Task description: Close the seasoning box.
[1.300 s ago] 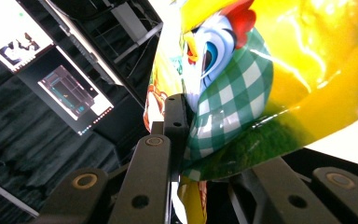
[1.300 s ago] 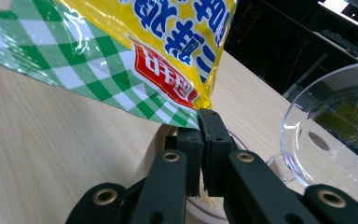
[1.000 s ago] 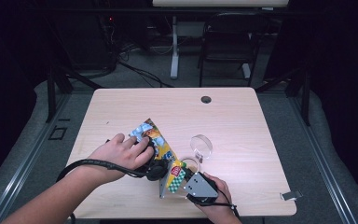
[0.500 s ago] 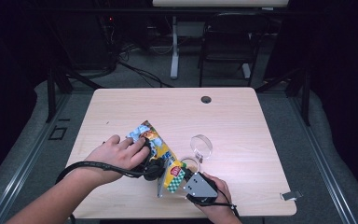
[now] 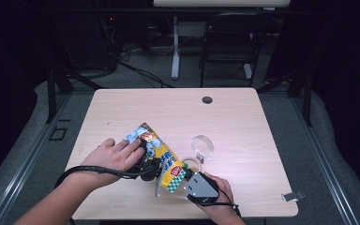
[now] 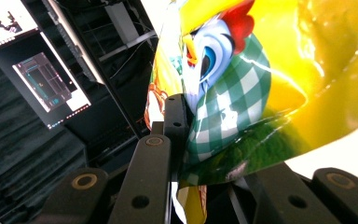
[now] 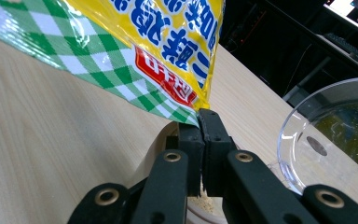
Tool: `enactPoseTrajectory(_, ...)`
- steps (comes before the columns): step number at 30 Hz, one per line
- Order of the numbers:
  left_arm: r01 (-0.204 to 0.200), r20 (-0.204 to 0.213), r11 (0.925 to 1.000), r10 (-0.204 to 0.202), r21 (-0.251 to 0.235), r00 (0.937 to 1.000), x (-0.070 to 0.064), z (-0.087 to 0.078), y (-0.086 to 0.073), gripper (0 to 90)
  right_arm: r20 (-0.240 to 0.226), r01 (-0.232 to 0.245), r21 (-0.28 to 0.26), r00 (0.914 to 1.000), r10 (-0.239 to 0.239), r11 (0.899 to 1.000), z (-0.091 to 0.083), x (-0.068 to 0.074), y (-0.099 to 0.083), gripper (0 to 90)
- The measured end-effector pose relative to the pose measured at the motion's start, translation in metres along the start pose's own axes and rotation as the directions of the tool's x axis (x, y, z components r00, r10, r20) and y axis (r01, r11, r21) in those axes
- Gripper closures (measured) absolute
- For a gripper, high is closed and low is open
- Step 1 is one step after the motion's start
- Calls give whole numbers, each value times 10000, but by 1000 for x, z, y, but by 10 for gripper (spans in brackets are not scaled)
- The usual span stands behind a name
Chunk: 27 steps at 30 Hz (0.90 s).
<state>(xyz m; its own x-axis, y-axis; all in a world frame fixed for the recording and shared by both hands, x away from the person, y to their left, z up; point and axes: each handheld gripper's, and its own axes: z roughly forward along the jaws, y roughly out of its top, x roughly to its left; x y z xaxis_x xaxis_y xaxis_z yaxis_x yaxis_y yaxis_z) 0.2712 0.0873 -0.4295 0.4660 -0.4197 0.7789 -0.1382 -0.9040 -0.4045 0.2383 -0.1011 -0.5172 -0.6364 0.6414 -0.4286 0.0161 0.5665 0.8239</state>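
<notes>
You hold a yellow snack bag [image 5: 161, 157] between both grippers, low over the near middle of the wooden table [image 5: 243, 122]. Your right gripper [image 7: 200, 122] has its jaws pressed together on the bag's green-checked corner, which pins that edge firmly. Your left gripper [image 6: 182, 122] grips the bag farther along, its jaws clamped on the foil beside a printed cartoon rooster, so the bag stretches between two fixed points. That opposed hold looks suited to pulling the seal apart or tipping the bag. A clear glass bowl [image 5: 202, 146] sits just beside the bag on the right, apparently placed to catch the contents. The bag appears to be sealed.
</notes>
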Motion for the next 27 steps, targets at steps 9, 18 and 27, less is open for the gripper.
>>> enactPoseTrajectory(9, 876, 169, 9956, -871, -327, 9961, -11, 8, -7, 816, 14, 392, 139, 9992, -392, 9991, 1, 1, 3, 891)
enactPoseTrajectory(18, 1471, 470, 9879, -1448, -501, 9883, -20, 14, -9, 814, 28, 573, 216, 9983, -574, 9981, 1, 1, 4, 893)
enactPoseTrajectory(27, 1995, 688, 9782, -1954, -581, 9783, -30, 21, -9, 812, 49, 575, 255, 9983, -577, 9980, 2, 1, 2, 896)
